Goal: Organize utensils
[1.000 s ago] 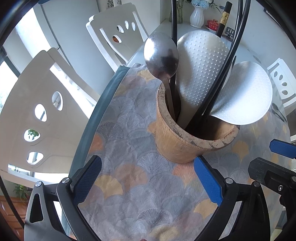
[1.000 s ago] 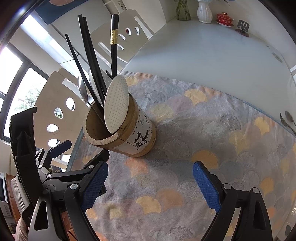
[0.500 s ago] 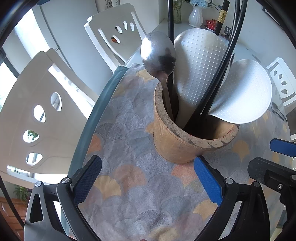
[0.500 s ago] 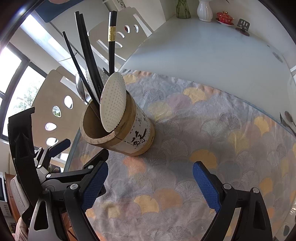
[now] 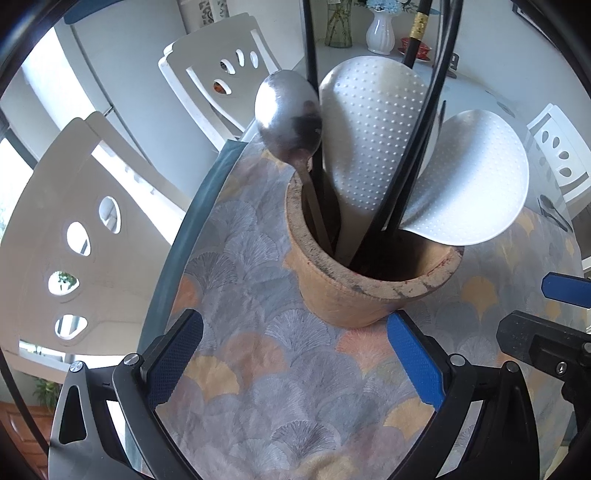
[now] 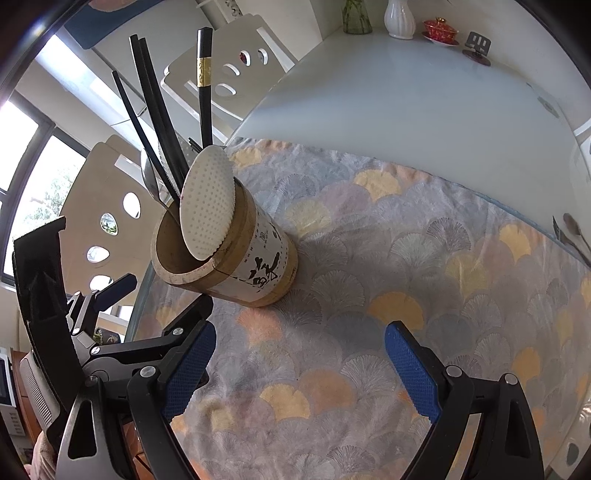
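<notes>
A bamboo utensil holder (image 5: 354, 291) (image 6: 236, 258) stands on the fan-patterned cloth (image 5: 258, 369) (image 6: 369, 258). In it are a metal spoon (image 5: 288, 114), two white dimpled rice paddles (image 5: 373, 136) (image 6: 207, 206) and several black chopsticks (image 6: 155, 110). My left gripper (image 5: 295, 354) is open just in front of the holder, its right pad close to the base. My right gripper (image 6: 295, 369) is open over bare cloth, to the right of the holder. A dark spoon and fork (image 6: 569, 232) lie at the table's far right edge.
White chairs (image 5: 74, 221) (image 6: 229, 70) stand along the left edge of the table. A glass vase, a white vase (image 6: 399, 18) and a red teacup (image 6: 439, 29) stand at the far end of the white tabletop (image 6: 406, 103). My left gripper's body (image 6: 110, 332) is at lower left.
The holder and its utensils have shifted slightly left in both views. Both grippers have stayed open and in place.
</notes>
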Tool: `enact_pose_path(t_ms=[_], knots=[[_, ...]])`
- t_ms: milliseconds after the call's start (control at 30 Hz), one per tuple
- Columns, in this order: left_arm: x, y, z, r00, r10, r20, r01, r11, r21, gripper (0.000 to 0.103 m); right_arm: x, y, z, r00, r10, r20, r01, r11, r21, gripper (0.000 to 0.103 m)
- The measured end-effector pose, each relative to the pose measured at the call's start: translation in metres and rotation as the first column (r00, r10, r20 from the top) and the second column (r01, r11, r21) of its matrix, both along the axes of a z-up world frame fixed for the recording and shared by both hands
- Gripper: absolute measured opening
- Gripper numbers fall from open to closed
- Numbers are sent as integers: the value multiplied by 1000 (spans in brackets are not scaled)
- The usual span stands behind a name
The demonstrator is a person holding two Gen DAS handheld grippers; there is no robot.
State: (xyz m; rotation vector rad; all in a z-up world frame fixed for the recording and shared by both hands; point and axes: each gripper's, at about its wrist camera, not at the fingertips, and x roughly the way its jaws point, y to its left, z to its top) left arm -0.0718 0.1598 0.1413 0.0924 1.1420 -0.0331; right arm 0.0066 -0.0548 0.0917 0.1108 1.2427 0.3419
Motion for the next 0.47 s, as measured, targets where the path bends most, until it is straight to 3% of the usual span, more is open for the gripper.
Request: enact_pose_path(t_ms=[467], knots=[[-7, -3, 3, 1000, -2, 13, 3, 1000, -23, 100, -4, -8, 6, 1000, -26, -6, 26, 1000, 0, 92]])
